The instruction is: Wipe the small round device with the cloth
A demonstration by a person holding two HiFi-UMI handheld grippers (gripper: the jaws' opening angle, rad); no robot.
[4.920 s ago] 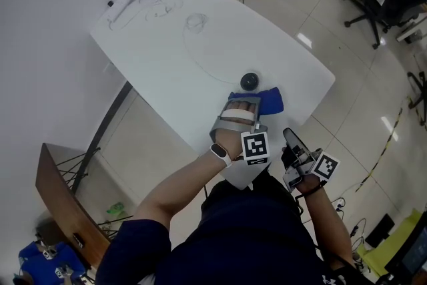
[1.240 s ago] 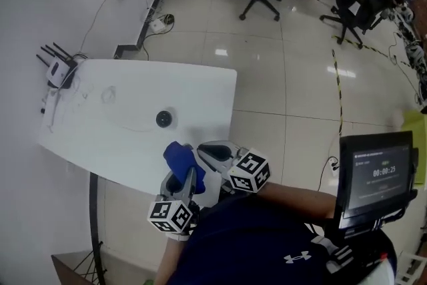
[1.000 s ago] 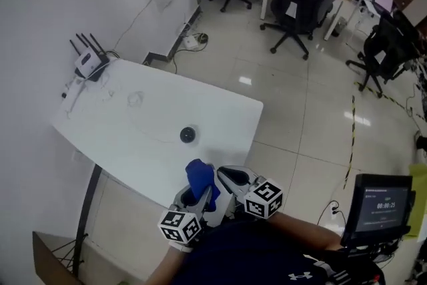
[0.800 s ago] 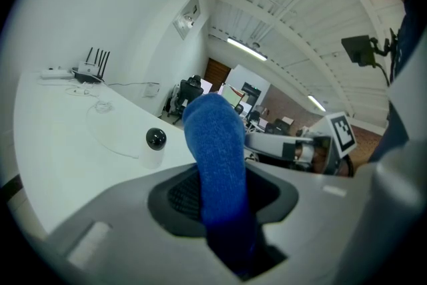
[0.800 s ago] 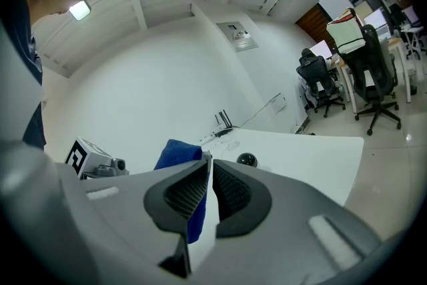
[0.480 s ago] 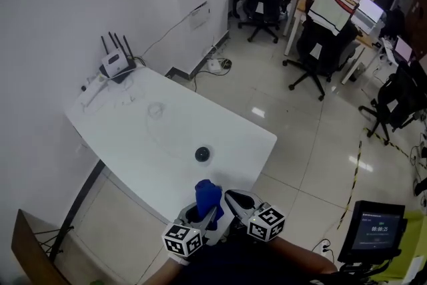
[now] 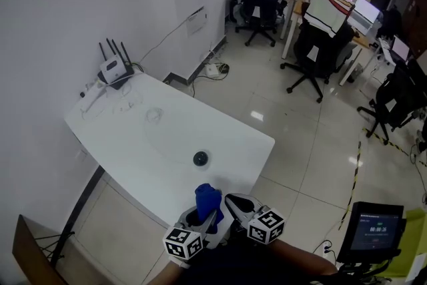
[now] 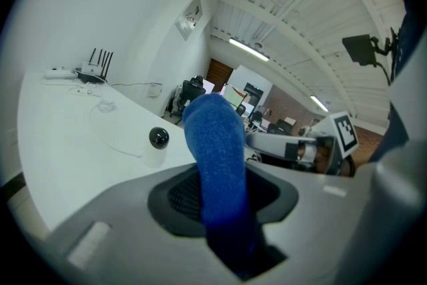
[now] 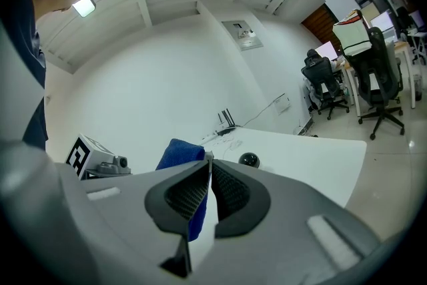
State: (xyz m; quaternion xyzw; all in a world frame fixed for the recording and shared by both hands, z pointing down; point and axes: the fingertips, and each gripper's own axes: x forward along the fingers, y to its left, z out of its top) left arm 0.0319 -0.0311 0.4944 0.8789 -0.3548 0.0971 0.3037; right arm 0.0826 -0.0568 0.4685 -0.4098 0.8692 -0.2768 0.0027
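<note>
Left gripper clamped on the blue cloth, which stands upright, likely ready for wiping. Right gripper closed, empty, just beside. Round device near the table's front edge, apart from both.

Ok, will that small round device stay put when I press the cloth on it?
Probably slides: the device looks small and light, free on the smooth table. Its domed top may let the cloth skid off. A thin cable seems attached and might tug.
</note>
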